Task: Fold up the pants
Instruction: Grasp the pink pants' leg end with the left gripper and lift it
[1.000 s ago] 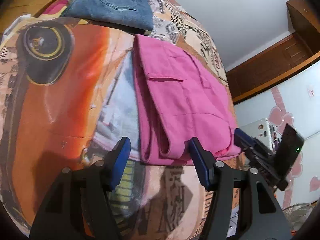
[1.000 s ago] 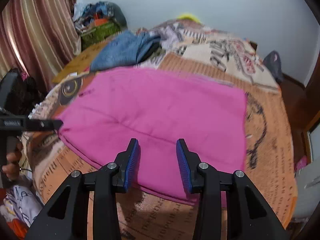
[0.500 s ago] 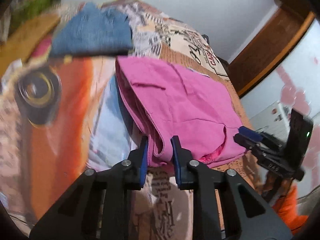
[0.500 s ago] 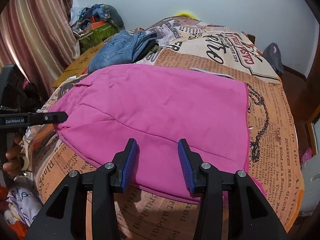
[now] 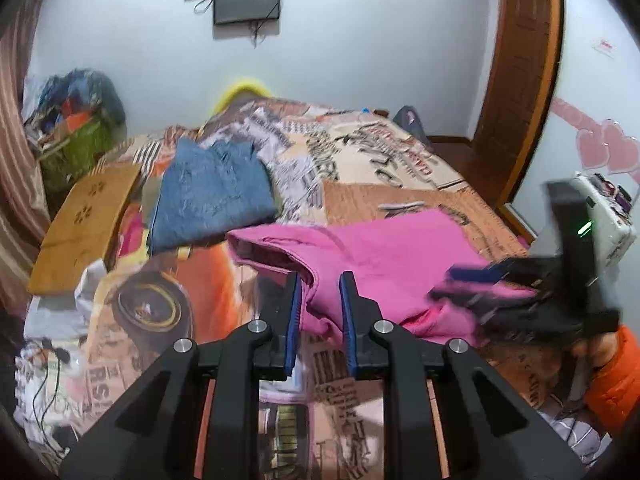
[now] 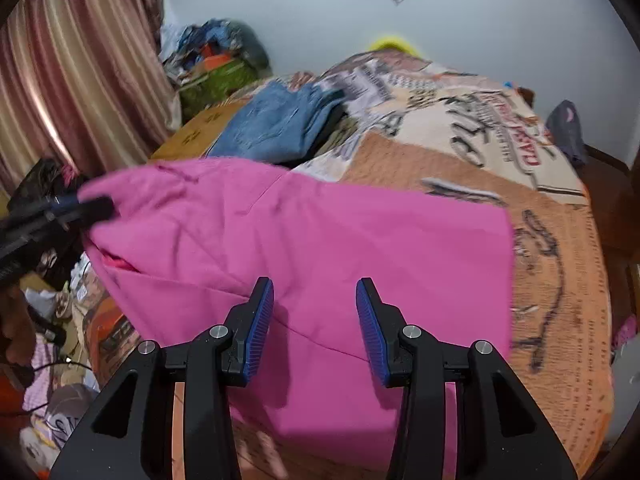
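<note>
The pink pants (image 6: 312, 240) lie partly folded on the printed bedspread (image 6: 552, 240). My left gripper (image 5: 319, 316) is shut on the near left edge of the pink pants (image 5: 384, 256) and lifts it off the bed. In the right wrist view the left gripper (image 6: 80, 208) holds that raised corner at the left. My right gripper (image 6: 315, 322) is open, its jaws apart just above the near part of the pants, holding nothing. In the left wrist view the right gripper (image 5: 480, 276) shows blurred at the right, over the pink cloth.
Folded blue jeans (image 5: 208, 196) lie further back on the bed, next to a wooden board (image 5: 84, 224). A pile of clutter (image 5: 76, 128) and a striped curtain (image 6: 72, 80) stand at the left. A wooden door frame (image 5: 520, 80) is at the right.
My left gripper closed on the pants' edge and has lifted it up off the bed. My right gripper stays open over the pants, slightly wider and closer.
</note>
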`<state>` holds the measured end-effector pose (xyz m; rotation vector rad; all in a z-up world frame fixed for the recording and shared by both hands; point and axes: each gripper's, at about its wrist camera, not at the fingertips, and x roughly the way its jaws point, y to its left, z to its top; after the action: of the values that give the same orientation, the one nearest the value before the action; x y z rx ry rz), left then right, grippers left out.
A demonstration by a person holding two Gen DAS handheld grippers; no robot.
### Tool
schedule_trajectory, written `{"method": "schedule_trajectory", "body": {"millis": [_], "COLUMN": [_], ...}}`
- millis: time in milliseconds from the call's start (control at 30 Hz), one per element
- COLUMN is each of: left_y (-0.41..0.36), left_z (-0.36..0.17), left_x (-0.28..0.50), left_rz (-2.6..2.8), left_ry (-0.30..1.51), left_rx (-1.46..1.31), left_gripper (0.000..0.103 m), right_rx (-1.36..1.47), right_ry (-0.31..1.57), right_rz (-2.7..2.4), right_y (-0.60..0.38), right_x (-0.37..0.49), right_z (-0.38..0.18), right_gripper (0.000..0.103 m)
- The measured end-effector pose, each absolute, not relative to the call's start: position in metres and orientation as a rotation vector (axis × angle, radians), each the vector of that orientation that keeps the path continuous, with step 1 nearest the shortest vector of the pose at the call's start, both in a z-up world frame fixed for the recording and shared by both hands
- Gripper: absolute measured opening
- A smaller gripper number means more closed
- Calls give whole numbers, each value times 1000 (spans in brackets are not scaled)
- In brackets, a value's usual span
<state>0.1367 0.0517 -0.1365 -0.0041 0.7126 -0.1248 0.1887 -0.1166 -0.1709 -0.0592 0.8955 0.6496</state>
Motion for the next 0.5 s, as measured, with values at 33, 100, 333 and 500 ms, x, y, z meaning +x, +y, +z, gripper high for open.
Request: {"method": "schedule_trajectory", "body": {"millis": [33,100,333,500], "left_y": [49,43,9,-8], "left_z": [-133,-129,-118,-105], "left_x": [136,136,147,151], "left_rz": [-132,-151,-204,-242], "left_ry": [698,682,652,632], "left_rx": [-5,-7,51,86], "left_gripper": [18,18,17,17], "right_rx": [-69,-77,-4,24], "right_ry": [911,937,996,938], "right_rz": [663,692,776,700], "right_y": [-110,-102,-100,-142], "right_x": [187,184,179,171], "right_z": [-175,-182,-190,-173], "right_gripper": [39,39,39,39]}}
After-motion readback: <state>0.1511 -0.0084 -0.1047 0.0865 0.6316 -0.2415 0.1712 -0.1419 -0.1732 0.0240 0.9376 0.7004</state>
